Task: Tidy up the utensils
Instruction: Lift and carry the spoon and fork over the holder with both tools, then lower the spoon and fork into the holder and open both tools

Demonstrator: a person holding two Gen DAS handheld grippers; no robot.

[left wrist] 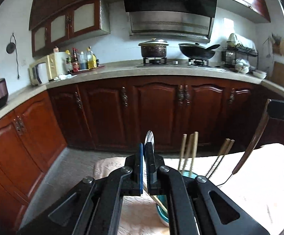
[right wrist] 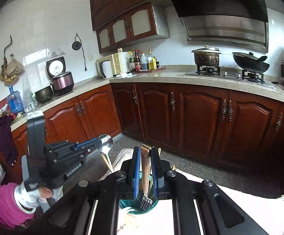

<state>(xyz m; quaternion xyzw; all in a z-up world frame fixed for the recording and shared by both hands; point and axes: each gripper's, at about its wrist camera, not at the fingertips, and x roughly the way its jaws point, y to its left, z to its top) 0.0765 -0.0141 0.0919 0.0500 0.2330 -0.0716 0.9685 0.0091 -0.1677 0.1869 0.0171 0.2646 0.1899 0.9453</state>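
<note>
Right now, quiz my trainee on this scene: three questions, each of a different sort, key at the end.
1. True or false: the left gripper is empty.
2. Choose: the right gripper holds A a knife, B a fork, C a ladle.
3. Fill in: the fork's tines point down toward the teal ___.
Key: 1 false, its jaws hold a spoon. 2 B. 3 cup.

Left claw (left wrist: 146, 152) clamps a spoon (left wrist: 149, 137) above the teal cup (left wrist: 162, 209).
</note>
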